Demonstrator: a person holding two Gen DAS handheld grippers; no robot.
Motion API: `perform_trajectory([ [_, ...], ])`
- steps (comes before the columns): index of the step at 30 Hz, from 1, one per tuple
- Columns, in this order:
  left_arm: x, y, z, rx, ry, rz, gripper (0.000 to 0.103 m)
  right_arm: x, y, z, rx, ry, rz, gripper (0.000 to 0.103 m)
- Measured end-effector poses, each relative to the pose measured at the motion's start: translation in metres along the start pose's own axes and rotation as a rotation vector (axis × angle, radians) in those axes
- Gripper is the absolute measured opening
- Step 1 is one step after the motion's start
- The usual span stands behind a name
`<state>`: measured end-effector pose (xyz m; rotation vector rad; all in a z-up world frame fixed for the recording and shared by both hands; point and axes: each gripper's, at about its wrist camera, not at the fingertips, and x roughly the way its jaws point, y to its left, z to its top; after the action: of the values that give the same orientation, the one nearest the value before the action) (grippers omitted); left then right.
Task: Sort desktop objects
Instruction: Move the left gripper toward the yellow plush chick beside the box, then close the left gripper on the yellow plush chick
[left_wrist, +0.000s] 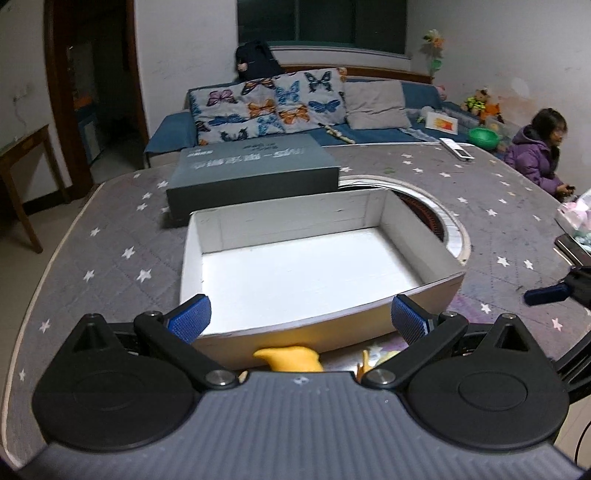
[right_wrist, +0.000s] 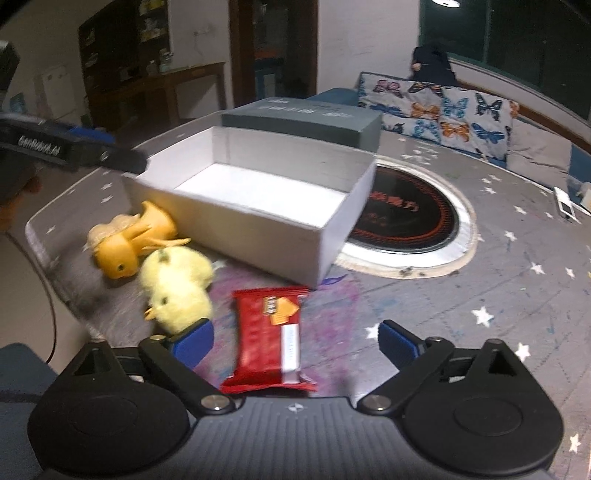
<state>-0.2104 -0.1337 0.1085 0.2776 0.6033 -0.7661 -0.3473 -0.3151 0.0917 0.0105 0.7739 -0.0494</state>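
An open white box (left_wrist: 295, 273) (right_wrist: 258, 199) sits mid-table with nothing inside it. My left gripper (left_wrist: 297, 317) is open, its blue pads straddling the box's near wall, above an orange toy (left_wrist: 288, 358) that peeks out below. In the right wrist view the orange toy (right_wrist: 129, 240) lies on its side against the box, a fluffy yellow chick (right_wrist: 177, 288) beside it. A red snack packet (right_wrist: 269, 339) lies flat between the spread fingers of my open right gripper (right_wrist: 295, 343).
A grey box lid (left_wrist: 251, 173) (right_wrist: 306, 118) lies behind the white box. A round black hotplate (right_wrist: 410, 218) is set into the star-patterned tablecloth (right_wrist: 517, 277). A person in a purple jacket (left_wrist: 535, 155) sits at the table's far right. A sofa stands behind.
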Motion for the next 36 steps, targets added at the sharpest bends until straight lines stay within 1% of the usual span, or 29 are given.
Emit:
perform_trajectory([
  [4, 0.002, -0.009, 0.0, 0.029, 0.005, -0.03, 0.103, 0.005, 0.008, -0.001, -0.013, 0.012, 0.029, 0.095],
  [7, 0.002, -0.012, -0.003, 0.042, 0.021, -0.059, 0.103, 0.004, 0.015, 0.002, -0.026, 0.0, 0.053, 0.094],
  [12, -0.001, -0.016, -0.007, 0.047, 0.04, -0.129, 0.103, 0.003, 0.032, 0.007, -0.079, -0.014, 0.112, 0.093],
  [14, -0.002, -0.02, -0.008, 0.057, 0.042, -0.148, 0.099, 0.004, 0.04, 0.009, -0.1, -0.014, 0.137, 0.093],
  [16, -0.001, -0.025, -0.009, 0.073, 0.04, -0.162, 0.099, 0.005, 0.048, 0.01, -0.122, -0.014, 0.163, 0.093],
  [19, 0.007, -0.029, -0.009, 0.077, 0.052, -0.187, 0.099, 0.009, 0.056, 0.01, -0.137, -0.009, 0.194, 0.09],
  [22, 0.022, -0.031, -0.01, 0.066, 0.086, -0.204, 0.099, 0.018, 0.062, 0.01, -0.145, -0.001, 0.209, 0.088],
  [27, 0.039, -0.028, -0.013, 0.036, 0.134, -0.255, 0.099, 0.036, 0.068, 0.011, -0.153, 0.03, 0.228, 0.079],
  [30, 0.048, -0.027, -0.015, 0.028, 0.145, -0.271, 0.099, 0.04, 0.073, 0.011, -0.162, 0.04, 0.219, 0.078],
  [31, 0.051, -0.026, -0.015, 0.024, 0.151, -0.275, 0.096, 0.041, 0.073, 0.01, -0.161, 0.042, 0.215, 0.077],
  [33, 0.059, -0.023, -0.017, 0.008, 0.174, -0.294, 0.091, 0.044, 0.071, 0.01, -0.145, 0.047, 0.213, 0.072],
  [35, 0.065, -0.02, -0.02, -0.003, 0.199, -0.306, 0.083, 0.046, 0.07, 0.009, -0.131, 0.05, 0.209, 0.071],
  [36, 0.068, -0.02, -0.021, -0.005, 0.209, -0.31, 0.081, 0.046, 0.069, 0.009, -0.127, 0.052, 0.204, 0.07],
])
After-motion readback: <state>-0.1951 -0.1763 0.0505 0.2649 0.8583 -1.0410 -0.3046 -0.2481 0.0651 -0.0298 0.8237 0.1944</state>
